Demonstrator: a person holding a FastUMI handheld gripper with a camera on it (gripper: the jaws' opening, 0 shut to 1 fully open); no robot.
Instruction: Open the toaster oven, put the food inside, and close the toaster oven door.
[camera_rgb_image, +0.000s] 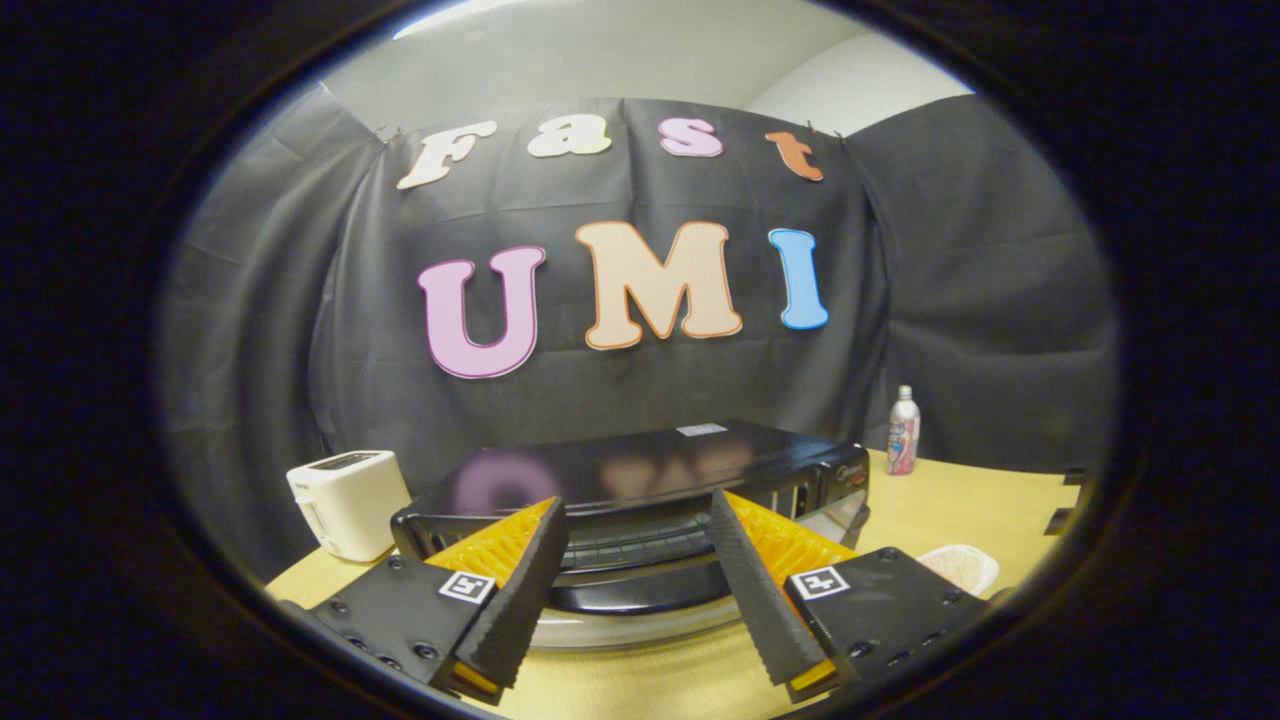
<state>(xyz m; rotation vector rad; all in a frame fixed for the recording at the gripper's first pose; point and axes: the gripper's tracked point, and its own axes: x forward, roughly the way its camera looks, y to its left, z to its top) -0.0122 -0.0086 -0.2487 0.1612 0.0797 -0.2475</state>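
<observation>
I had the gripper (640, 560) spread wide, holding nothing, with the black toaster oven (640, 480) just ahead between its fingers. I judged the move: come in level at the door handle (640, 598), then pull down slowly.

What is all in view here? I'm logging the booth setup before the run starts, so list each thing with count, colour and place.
toaster oven: one, black, on the table just ahead of the fingers, door appears open and lowered
toaster: one, white, beside the oven, on the left finger's side
bottle: one, white and pink, upright, beyond the oven on the right finger's side
bowl: one, white, holding pale food, beside the right finger
table: one, light wood
gripper: one, black and orange, fingers open, holding nothing
</observation>
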